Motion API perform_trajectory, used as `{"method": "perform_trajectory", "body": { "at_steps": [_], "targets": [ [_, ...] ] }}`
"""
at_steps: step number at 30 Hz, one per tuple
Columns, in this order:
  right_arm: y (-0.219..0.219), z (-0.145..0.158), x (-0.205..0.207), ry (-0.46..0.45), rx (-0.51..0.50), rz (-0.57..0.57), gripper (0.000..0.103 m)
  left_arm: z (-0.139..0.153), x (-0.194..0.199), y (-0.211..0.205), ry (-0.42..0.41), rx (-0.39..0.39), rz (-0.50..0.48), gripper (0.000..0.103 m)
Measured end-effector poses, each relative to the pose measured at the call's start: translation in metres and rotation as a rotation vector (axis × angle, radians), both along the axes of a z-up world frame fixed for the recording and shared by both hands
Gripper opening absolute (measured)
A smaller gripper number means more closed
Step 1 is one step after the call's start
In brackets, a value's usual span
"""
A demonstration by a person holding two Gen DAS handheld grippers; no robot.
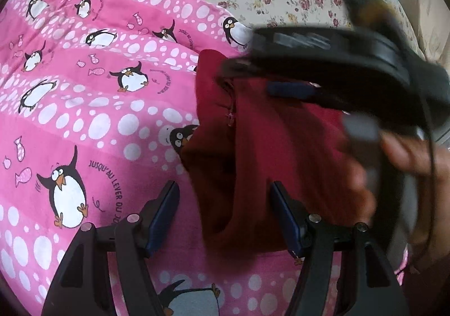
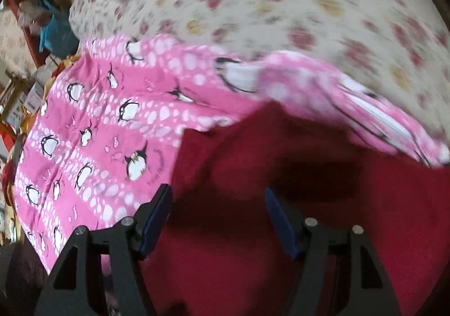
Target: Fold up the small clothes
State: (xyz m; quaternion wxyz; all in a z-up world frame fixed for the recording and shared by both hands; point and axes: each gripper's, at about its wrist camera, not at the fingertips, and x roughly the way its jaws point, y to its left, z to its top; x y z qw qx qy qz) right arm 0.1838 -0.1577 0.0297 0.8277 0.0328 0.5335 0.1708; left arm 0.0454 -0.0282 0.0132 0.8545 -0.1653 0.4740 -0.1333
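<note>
Red soft cloth garment (image 1: 281, 153) lies bunched on the pink penguin blanket (image 1: 92, 119), not yet folded flat. Left gripper (image 1: 225, 214) is spread wide above its edge, pinching nothing. Right gripper (image 2: 218, 217) is spread too, empty, over the cloth.

Dark red garment (image 1: 281, 153), soft and plain, lying bunched on a pink penguin-print blanket (image 1: 92, 108). Folded over on itself, with a seam and a small frayed bit near its far-left edge. Left border running near to far, slightly crumpled, a narrower flap at the far end. In the right wrist view, spread wide across the near right, blurred (image 2: 281, 203).
</note>
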Motion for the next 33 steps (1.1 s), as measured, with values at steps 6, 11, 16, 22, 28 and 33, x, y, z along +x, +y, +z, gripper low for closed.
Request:
{"method": "perform_trajectory", "body": {
  "at_steps": [6, 11, 16, 22, 28, 33],
  "targets": [
    [0.046, -0.036, 0.023, 0.066, -0.190, 0.087, 0.092, -0.003, 0.002, 0.003, -0.005, -0.022, -0.001, 0.047],
    [0.014, -0.021, 0.016, 0.005, -0.079, 0.059, 0.032, 0.000, 0.009, -0.002, -0.038, -0.014, 0.001, 0.047],
    [-0.034, 0.005, 0.001, -0.030, 0.096, 0.011, 0.017, 0.006, 0.014, -0.011, -0.075, -0.134, -0.072, 0.005],
    [-0.059, 0.011, 0.002, -0.008, 0.161, -0.035, 0.021, 0.025, 0.004, -0.025, -0.159, -0.179, -0.157, 0.000],
    [-0.040, 0.018, 0.010, 0.021, 0.134, -0.038, 0.063, 0.029, 0.004, -0.024, -0.164, -0.163, -0.161, 0.000],
    [0.000, 0.000, 0.019, 0.087, 0.016, 0.046, 0.066, 0.029, 0.003, -0.027, -0.173, -0.126, -0.165, 0.000]
  ]
}}
